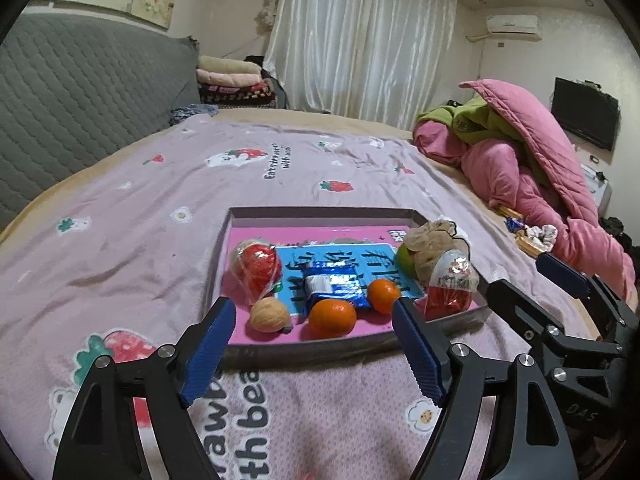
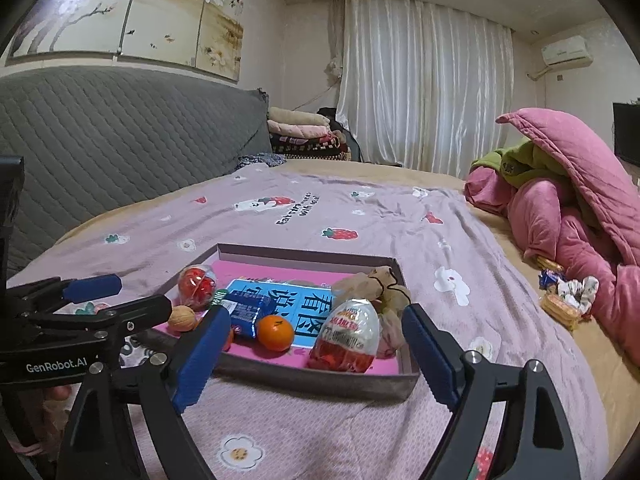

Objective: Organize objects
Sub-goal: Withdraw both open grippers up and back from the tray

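Nearest my cameras, both grippers are hovering over the bedspread (image 1: 132, 248), just short of the tray (image 1: 304, 346). I am reading the left gripper (image 1: 316, 344) as released, jaws spread wide with nothing between the pads; the right gripper (image 2: 316, 354) is likewise standing apart and empty.

Inside the tray, along its near wall, I am seeing a walnut (image 1: 269, 314) and two tangerines (image 1: 333, 318), with a blue foil packet (image 1: 331, 285) just behind them. At the right corner a chocolate egg (image 2: 347, 334) is leaning on its end. A red ball in clear wrap (image 1: 257, 267) is sitting at the left, and a crumpled beige cloth bag (image 1: 434, 242) at the far right.

Handling, as I am judging it: the egg is light, slick and thin-shelled, so I am favouring a gentle pinch across its waist. Tangerines are soft and roll. The foil packet is slippery; its long edges are offering better purchase.

A green fruit (image 1: 405, 260) is mostly hidden behind the bag. Beyond the tray, snack packets (image 2: 560, 304) by the pink quilt (image 2: 576, 200) are too small for me to identify.
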Available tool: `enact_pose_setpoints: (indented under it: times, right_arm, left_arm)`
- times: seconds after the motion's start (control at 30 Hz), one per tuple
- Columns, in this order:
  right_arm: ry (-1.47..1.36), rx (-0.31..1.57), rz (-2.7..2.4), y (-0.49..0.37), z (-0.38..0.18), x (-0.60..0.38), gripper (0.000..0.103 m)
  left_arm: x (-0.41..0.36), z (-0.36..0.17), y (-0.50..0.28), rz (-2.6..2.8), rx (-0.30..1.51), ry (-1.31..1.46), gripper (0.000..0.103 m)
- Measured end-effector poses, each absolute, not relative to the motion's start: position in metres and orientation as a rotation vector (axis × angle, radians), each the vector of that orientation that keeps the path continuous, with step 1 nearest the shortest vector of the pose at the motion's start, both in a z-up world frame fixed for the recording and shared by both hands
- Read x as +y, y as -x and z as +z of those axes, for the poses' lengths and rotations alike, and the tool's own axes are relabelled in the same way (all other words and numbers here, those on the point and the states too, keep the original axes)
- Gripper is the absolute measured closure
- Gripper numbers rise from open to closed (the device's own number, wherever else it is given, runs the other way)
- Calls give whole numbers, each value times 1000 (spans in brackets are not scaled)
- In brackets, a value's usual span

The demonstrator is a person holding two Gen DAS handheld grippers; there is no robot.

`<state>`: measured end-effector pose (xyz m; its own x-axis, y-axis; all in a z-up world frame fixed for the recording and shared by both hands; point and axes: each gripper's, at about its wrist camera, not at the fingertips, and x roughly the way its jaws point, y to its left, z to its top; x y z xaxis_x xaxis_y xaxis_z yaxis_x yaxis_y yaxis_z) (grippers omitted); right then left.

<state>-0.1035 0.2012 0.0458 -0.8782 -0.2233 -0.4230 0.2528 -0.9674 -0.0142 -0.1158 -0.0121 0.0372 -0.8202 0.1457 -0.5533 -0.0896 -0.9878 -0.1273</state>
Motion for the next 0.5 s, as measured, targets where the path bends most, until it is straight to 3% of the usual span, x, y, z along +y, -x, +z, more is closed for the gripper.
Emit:
enact_pose_setpoints:
  times: [0.5]
  right_arm:
    - [-670, 107, -2837, 80, 33, 198, 16]
  left_arm:
    - [-16, 15, 98, 2951, -126, 1006, 22]
